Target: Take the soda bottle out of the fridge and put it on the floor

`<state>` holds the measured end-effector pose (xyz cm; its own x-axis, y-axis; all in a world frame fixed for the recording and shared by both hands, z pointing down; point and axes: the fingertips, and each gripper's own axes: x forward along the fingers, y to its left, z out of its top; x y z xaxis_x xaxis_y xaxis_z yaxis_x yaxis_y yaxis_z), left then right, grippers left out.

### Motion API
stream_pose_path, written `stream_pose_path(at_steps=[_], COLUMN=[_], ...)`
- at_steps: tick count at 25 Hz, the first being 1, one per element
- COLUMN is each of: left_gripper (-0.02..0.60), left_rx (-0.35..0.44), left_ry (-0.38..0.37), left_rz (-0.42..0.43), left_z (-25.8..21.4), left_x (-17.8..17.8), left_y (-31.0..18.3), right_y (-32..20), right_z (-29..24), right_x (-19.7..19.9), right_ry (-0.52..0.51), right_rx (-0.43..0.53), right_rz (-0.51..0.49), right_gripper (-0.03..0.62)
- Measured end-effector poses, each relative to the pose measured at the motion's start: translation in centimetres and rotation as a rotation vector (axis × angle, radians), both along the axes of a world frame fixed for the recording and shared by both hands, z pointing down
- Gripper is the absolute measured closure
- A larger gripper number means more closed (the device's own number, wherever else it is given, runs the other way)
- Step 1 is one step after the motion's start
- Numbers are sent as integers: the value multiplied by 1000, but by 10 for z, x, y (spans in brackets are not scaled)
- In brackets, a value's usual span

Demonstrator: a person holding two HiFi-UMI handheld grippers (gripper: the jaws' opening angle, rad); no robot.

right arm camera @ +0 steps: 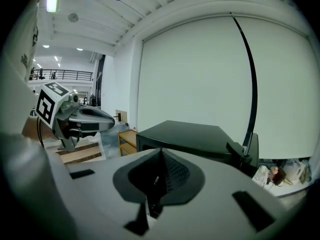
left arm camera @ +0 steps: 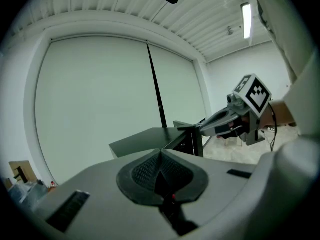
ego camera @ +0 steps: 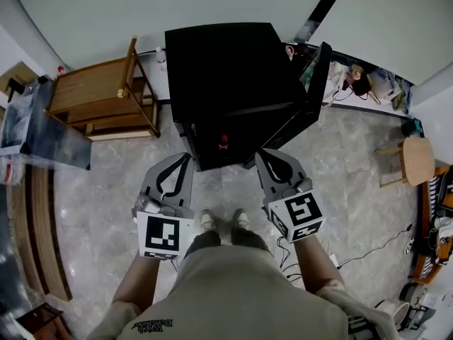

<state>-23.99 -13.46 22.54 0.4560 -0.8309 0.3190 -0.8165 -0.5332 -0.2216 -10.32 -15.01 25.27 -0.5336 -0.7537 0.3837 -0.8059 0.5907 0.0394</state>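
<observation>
First step: get to the open fridge (ego camera: 226, 69). My left gripper (ego camera: 186, 159) and right gripper (ego camera: 262, 154) are both pressed together, empty. Next, I should spread one around the red thing (ego camera: 224, 142) inside, maybe the bottle.

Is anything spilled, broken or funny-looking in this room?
Nothing looks spilled or broken. The one thing that stands out is the black fridge: its door stands wide open on the right side in the head view.
</observation>
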Motion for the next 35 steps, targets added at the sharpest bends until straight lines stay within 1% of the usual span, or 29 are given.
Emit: stream_pose_path(at_steps=[4,7,8,9,10,14,19,24,31,35], left_gripper=[575,575,575,575,575,575,575,575,575,575], left_rx=[-36,-50,-56,-63,-71,-107,-157,-209,-252,-270], left_ry=[-15,-26,-30,-32,-32,-31,-33,-23,-15,-24], left_rz=[-8,-10,-10,-10,-10,-18,-30,-49,-69,-73], left_z=[24,39,44,50,55,79,116,154,201,227], left_x=[6,11,14,16,18,25,30,34,30,29], left_y=[-14,-26,-30,-34,-38,-53,-72,-86,-101,-102], right_y=[-24,-40,-46,-52,-58,-77,-104,-118,-141,-144], right_z=[29,57,68,78,90,137,190,250,329,374], right_x=[5,3,2,2,1,2,2,-8,-20,-22], right_ry=[41,62,61,57,54,35,22,69,53,115], right_rx=[-23,-70,-89,-105,-122,-203,-246,-294,-385,-419], right_rz=[0,-11,-14,-16,-17,-7,23,-15,-21,-31], right_gripper=[595,595,588,563,523,496,496,463,459,457])
